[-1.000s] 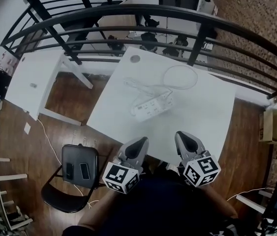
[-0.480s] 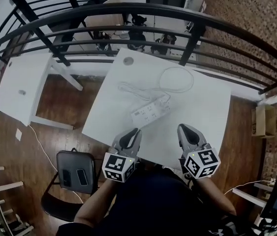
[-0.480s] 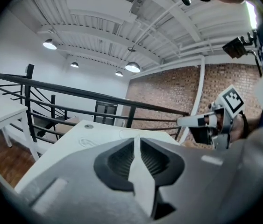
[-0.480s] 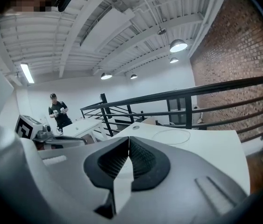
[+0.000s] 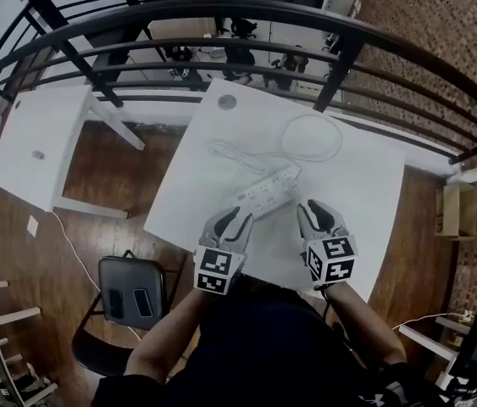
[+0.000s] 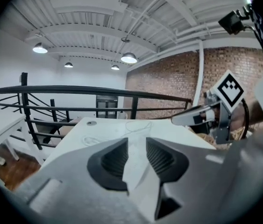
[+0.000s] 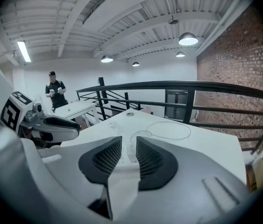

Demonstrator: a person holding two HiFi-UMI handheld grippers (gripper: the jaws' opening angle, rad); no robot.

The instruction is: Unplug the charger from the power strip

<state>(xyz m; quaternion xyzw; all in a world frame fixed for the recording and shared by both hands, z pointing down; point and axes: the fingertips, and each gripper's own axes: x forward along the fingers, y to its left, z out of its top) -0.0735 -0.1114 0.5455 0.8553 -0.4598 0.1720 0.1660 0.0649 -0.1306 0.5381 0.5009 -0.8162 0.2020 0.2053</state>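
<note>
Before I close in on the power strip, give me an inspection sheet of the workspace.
Surface: white table, round grommet near its far edge.
Job's things: power strip lying diagonally mid-table, just ahead of both grippers; what is plugged in is too small to tell.
Clutter: nothing seen on the table.
Grippers: left gripper and right gripper over the near edge; jaws have just been opening, stand apart, nothing between them.
Cables: white looped cable beyond the strip; thinner white lead to its left.
Surroundings: black railing, brick wall, second white table, chair.
</note>
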